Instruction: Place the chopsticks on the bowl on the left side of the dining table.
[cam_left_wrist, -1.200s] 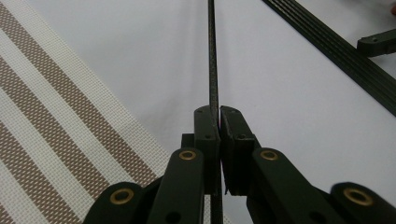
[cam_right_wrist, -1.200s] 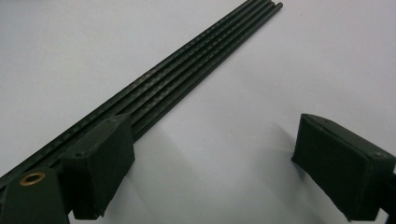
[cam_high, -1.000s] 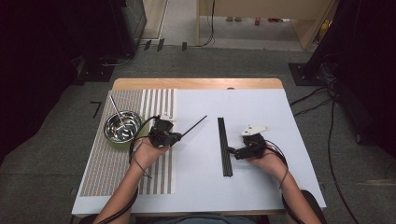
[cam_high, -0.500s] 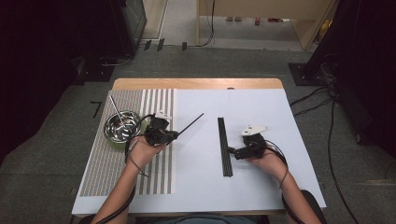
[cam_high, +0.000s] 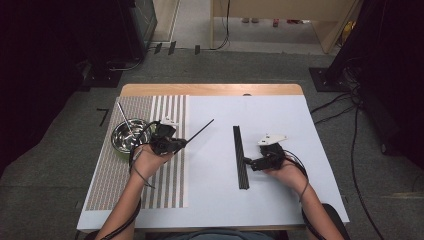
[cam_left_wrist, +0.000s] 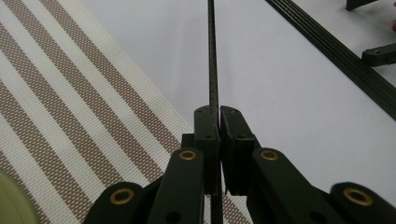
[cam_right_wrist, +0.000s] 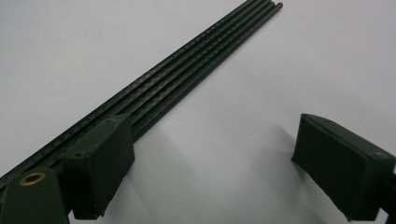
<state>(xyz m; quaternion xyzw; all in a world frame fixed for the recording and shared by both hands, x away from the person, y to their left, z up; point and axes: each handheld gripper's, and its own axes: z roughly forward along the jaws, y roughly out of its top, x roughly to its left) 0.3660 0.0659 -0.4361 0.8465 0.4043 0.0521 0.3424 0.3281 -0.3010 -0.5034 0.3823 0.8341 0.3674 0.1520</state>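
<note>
My left gripper (cam_high: 181, 144) is shut on a thin black rod (cam_high: 199, 132) that points up and to the right over the white table. In the left gripper view the rod (cam_left_wrist: 212, 56) runs straight up from between the closed pads (cam_left_wrist: 205, 128). A row of several black rods (cam_high: 241, 156) lies side by side on the table. My right gripper (cam_high: 248, 163) rests just right of that row, jaws open. In the right gripper view the rods (cam_right_wrist: 187, 79) pass beside the left pad (cam_right_wrist: 100, 156), and nothing lies between the pads.
A steel bowl (cam_high: 128, 135) with a metal stick (cam_high: 125, 118) in it stands on the striped mat (cam_high: 165, 185) at the left. The white sheet (cam_high: 280, 120) covers the table's middle and right. The wooden table edge (cam_high: 210, 89) runs along the back.
The left hand with its rod has drifted slightly up and left. The right gripper has stayed put.
</note>
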